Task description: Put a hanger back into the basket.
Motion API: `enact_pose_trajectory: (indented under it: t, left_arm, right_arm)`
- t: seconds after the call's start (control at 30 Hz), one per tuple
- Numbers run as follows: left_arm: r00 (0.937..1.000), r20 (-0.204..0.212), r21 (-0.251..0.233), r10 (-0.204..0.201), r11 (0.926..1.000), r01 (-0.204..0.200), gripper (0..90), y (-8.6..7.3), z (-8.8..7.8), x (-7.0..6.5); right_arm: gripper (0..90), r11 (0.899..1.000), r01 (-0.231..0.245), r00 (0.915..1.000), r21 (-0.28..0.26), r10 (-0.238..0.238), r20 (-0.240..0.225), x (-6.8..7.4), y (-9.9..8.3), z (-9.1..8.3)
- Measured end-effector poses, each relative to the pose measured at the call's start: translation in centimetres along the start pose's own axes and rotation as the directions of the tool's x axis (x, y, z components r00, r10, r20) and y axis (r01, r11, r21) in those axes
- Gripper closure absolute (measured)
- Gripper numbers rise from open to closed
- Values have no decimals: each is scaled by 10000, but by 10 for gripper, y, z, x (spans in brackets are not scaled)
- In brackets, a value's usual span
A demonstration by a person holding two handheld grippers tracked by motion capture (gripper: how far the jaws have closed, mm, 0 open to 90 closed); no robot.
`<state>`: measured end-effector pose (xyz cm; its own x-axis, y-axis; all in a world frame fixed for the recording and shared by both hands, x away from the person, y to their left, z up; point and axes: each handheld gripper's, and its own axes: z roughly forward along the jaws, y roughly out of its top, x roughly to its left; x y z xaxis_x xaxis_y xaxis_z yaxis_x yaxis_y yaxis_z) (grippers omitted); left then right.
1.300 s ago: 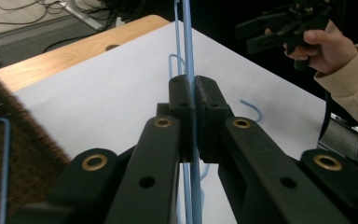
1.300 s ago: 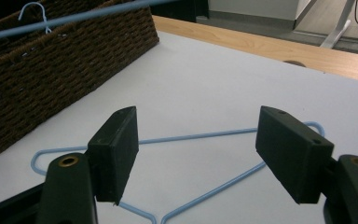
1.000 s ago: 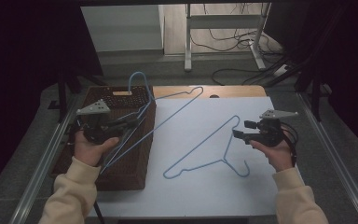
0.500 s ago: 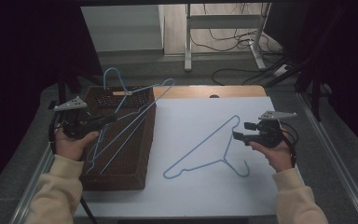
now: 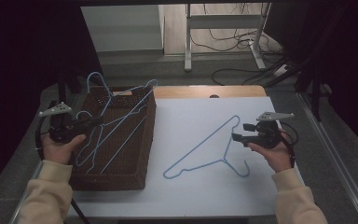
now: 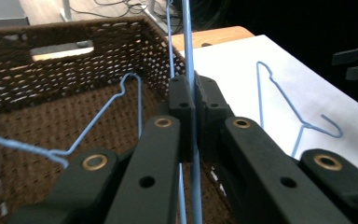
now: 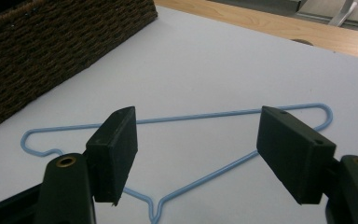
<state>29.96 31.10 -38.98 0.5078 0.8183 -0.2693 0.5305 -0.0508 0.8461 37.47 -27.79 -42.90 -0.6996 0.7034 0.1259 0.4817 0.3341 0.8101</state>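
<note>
My left gripper (image 5: pixel 97 122) is shut on a blue wire hanger (image 5: pixel 142 87), holding it tilted over the brown wicker basket (image 5: pixel 121 179). In the left gripper view the pads (image 6: pixel 181 100) pinch the wire of this hanger (image 6: pixel 188 42). Another blue hooked wire (image 6: pixel 93 116) lies inside the basket (image 6: pixel 74 28); I cannot tell if it is a separate hanger. A second blue hanger (image 5: pixel 205 144) lies flat on the white sheet (image 5: pixel 191 196). My right gripper (image 5: pixel 237 132) hovers open just above that hanger (image 7: pixel 223 112), with nothing between its fingers (image 7: pixel 116 149).
The basket (image 7: pixel 51 42) takes up the table's left side, next to the white sheet (image 7: pixel 205 60). A wooden table edge (image 5: pixel 205 91) runs along the back. Behind it are a metal stand (image 5: pixel 223 42) and floor cables (image 5: pixel 242 74). Metal rails (image 5: pixel 335 154) flank the table.
My left hand has carried its hanger leftward and slightly down, from over the sheet's edge to over the basket. The right hand and the hanger on the sheet have stayed put.
</note>
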Motion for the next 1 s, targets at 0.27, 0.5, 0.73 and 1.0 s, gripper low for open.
enact_pose_trajectory:
  t: [0.27, 0.5, 0.73, 1.0]
  left_arm:
    - [9992, -247, -19, -330, 9995, 330, 862, -12, -8, 16]
    - [9989, -303, 413, -347, 9985, 360, 863, -18, 1, 20]
    - [9992, -121, 683, -380, 9969, 388, 863, -19, 14, 19]
    - [9965, -25, 1137, -834, 9900, 832, 862, -30, 18, 28]
  right_arm:
    - [291, 10000, 24, 10000, 37, -24, 12, 0, 0, 1]
    - [290, 10000, 34, 10000, 74, -34, 28, 0, -1, 2]
    - [290, 10000, 38, 10000, 81, -38, 27, 0, -1, 2]
    - [291, 10000, 32, 10000, 71, -32, 21, 1, 0, 2]
